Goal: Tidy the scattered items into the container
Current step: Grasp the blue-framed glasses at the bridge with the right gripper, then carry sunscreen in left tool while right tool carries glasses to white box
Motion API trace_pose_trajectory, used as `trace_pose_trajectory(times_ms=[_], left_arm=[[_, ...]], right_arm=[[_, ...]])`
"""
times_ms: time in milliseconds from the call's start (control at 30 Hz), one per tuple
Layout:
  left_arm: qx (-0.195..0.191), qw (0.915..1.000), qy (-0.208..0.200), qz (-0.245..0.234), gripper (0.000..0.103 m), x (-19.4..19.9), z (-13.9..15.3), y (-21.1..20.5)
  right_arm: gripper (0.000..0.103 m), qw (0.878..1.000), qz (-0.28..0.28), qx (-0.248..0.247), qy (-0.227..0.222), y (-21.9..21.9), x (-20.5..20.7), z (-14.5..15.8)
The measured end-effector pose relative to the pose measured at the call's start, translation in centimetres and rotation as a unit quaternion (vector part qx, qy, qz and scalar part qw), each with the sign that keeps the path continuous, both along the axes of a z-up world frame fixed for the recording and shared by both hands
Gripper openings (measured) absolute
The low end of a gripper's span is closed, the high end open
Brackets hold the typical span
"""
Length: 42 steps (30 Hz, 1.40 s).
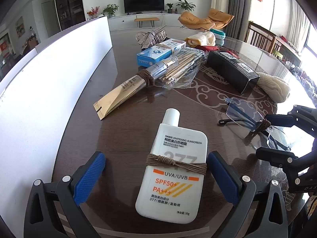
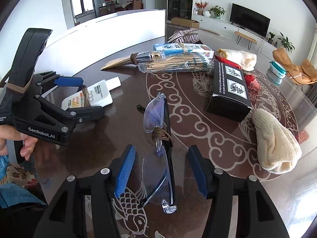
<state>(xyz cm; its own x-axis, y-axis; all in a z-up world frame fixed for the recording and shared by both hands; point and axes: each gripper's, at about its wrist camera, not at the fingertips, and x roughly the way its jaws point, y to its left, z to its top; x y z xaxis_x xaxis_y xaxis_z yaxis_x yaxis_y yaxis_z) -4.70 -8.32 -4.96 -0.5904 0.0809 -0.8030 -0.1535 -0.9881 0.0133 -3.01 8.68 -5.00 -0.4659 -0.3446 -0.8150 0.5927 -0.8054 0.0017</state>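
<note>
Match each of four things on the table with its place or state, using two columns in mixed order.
Things:
1. sunscreen
2. glasses
3. black box
4. swabs

Places or states:
A. in a clear bag beside the blue box
B. folded, between the right gripper's open fingers
C. lying flat between the left gripper's open fingers
D. next to the cream knit

Pairs: 1-C, 2-B, 3-D, 4-A
</note>
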Motion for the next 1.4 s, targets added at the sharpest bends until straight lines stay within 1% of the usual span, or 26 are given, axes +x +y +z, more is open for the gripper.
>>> trace_pose_trajectory(times_ms=[67, 133, 167, 200, 233, 333, 400, 567, 733, 767, 800, 833, 867, 900, 933, 1033, 1100, 1300, 1400], left_arm=[[0.0, 1.0, 0.0, 0.0, 0.103, 0.0, 0.0, 0.0], [0.0, 1.0, 0.0, 0.0, 0.103, 0.0, 0.0, 0.0], [0.001, 1.0, 0.0, -0.001, 0.103, 0.0, 0.0, 0.0], [0.001, 1.0, -0.001, -0.003, 0.103, 0.1, 0.0, -0.1], [0.001, 1.0, -0.001, -0.006, 0.103, 0.1, 0.0, -0.1], [0.001, 0.9999, -0.001, -0.016, 0.103, 0.4, 0.0, -0.1], [0.0, 0.9999, -0.001, -0.015, 0.103, 0.5, 0.0, -0.1], [-0.002, 0.9999, -0.013, -0.006, 0.103, 0.2, 0.0, 0.0], [-0.007, 0.998, -0.033, -0.054, 0.103, 0.3, 0.1, 0.8], [-0.008, 0.9974, -0.032, -0.064, 0.102, 0.4, 0.2, 1.0], [-0.007, 0.997, -0.027, -0.072, 0.092, 0.5, 0.4, 1.2], [-0.006, 0.9969, -0.021, -0.076, 0.077, 0.6, 0.6, 1.3], [-0.004, 0.997, -0.017, -0.075, 0.07, 0.6, 0.8, 1.3], [-0.003, 0.9973, -0.016, -0.072, 0.06, 0.4, 0.9, 1.2], [-0.002, 0.9975, -0.017, -0.069, 0.053, 0.3, 1.1, 1.2], [-0.005, 0.9974, -0.021, -0.069, 0.053, 0.4, 1.2, 1.4], [-0.004, 0.9972, -0.017, -0.072, 0.053, 1.1, 1.3, 1.5], [0.015, 0.9973, 0.008, -0.071, 0.053, 3.5, 2.5, 1.5], [0.005, 0.997, 0.024, -0.073, 0.053, 4.6, 3.1, 2.1]], right_arm=[[0.075, 1.0, 0.01, 0.01, -0.009, -0.3, -0.2, -0.1], [0.092, 0.999, 0.019, 0.022, -0.025, -0.7, -0.5, -0.3], [0.095, 0.999, 0.024, 0.027, -0.034, -0.9, -0.7, -0.4], [0.1, 0.998, 0.03, 0.034, -0.043, -1.1, -0.8, -0.5], [0.103, 0.997, 0.035, 0.042, -0.05, -1.3, -1.0, -0.6], [0.103, 0.995, 0.04, 0.059, -0.071, -1.9, -1.7, -0.5], [0.103, 0.994, 0.039, 0.063, -0.077, -2.2, -2.1, -0.5], [0.103, 0.998, 0.044, 0.031, -0.034, -1.9, -1.6, -0.6], [0.103, 0.998, 0.047, 0.026, -0.029, -2.2, -2.1, -0.5], [0.101, 0.998, 0.051, 0.027, -0.028, -2.3, -2.2, -0.4], [0.088, 0.998, 0.059, 0.025, -0.025, -2.4, -2.2, -0.1], [0.065, 0.997, 0.068, 0.024, -0.022, -2.5, -2.2, 0.2], [0.053, 0.997, 0.075, 0.025, -0.022, -2.7, -2.3, 0.5], [0.034, 0.996, 0.079, 0.03, -0.024, -3.0, -2.4, 0.6], [0.03, 0.996, 0.083, 0.035, -0.027, -3.2, -2.5, 0.7], [0.028, 0.994, 0.09, 0.053, -0.029, -3.6, -2.3, 0.8], [0.028, 0.994, 0.087, 0.054, -0.029, -3.3, -2.0, 1.0], [0.027, 0.999, 0.043, 0.015, -0.025, -0.4, -0.8, 2.2], [0.027, 0.999, 0.022, -0.002, -0.029, 1.3, 0.0, 2.7]])
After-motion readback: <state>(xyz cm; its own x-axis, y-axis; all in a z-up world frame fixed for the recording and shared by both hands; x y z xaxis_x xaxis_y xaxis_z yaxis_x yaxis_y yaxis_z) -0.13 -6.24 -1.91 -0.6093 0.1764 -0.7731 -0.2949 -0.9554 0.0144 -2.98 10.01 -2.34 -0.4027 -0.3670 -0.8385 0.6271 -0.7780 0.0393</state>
